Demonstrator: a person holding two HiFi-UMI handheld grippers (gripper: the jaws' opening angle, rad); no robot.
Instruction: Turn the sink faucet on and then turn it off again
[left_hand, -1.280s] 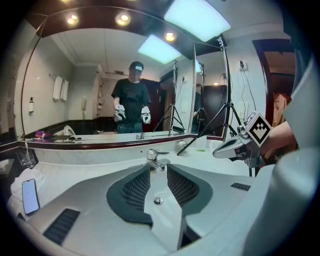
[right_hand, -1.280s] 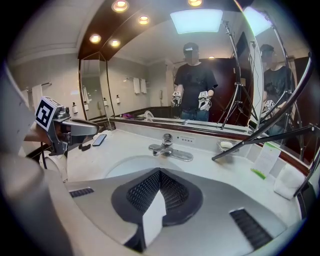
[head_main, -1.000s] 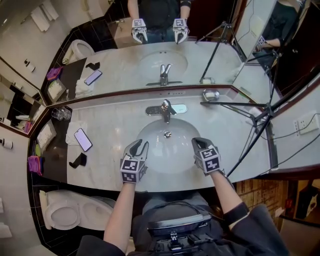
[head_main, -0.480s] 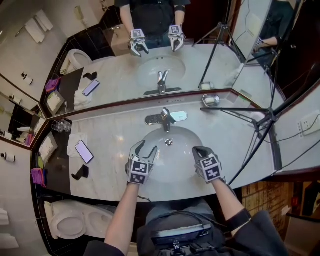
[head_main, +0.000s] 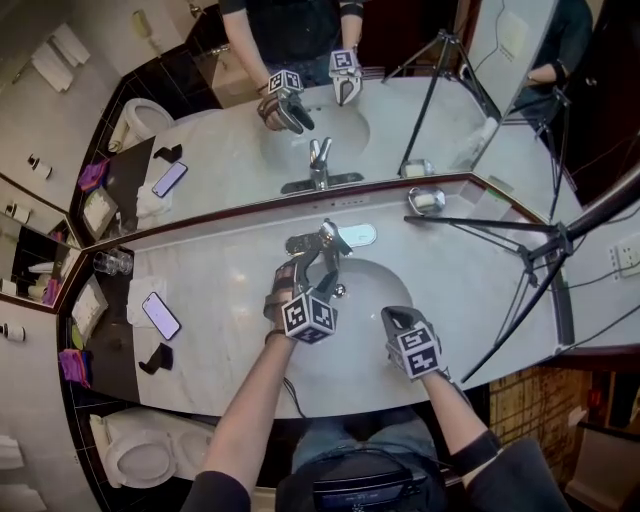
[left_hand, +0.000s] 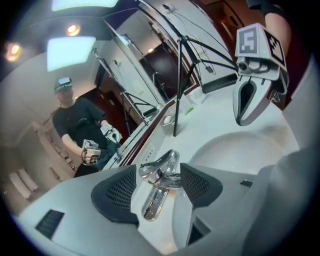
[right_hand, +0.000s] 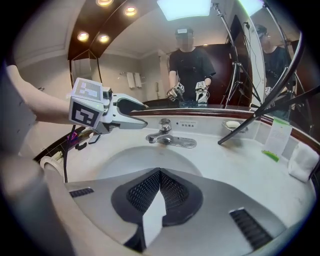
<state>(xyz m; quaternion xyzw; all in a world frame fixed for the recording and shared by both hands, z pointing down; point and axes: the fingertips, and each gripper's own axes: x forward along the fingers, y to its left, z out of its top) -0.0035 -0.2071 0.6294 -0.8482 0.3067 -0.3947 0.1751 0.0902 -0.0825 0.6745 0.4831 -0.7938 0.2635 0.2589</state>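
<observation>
Nearest the camera, the person's bare left forearm (head_main: 250, 420) is stretching up and inward across the front of the worktop (head_main: 220, 270). The right forearm (head_main: 462, 412), in a dark sleeve, is staying close to the body and angling slightly inward.

The right tongs (head_main: 397, 318) (right_hand: 160, 187) are hovering over the near right rim of the sink basin (head_main: 372, 292) and tilting downward. Their dark meshed pads are pressing together with nothing between them.

Farther in, the left tongs (head_main: 306, 268) (left_hand: 159, 187) are reaching over the basin with the marker cube rolled onto one corner, pointing down at the back of the bowl. Their jaws have just been opening and are standing wide apart. The chrome faucet (head_main: 325, 240) (left_hand: 160, 170) (right_hand: 165, 136) is sitting between them. Its raised lever is lying in the gap, with one pad on either side and neither pad clamping it. The faucet is standing on the worktop at the middle of the basin's far rim, with its spout over the bowl.

To the left, a phone (head_main: 161, 316) is lying flat on the worktop, well apart from the sink. To the right, a black tripod (head_main: 530, 250) is leaning over the worktop. Behind everything, the mirror (head_main: 230, 150) is reflecting the person, both tongs and the faucet.
</observation>
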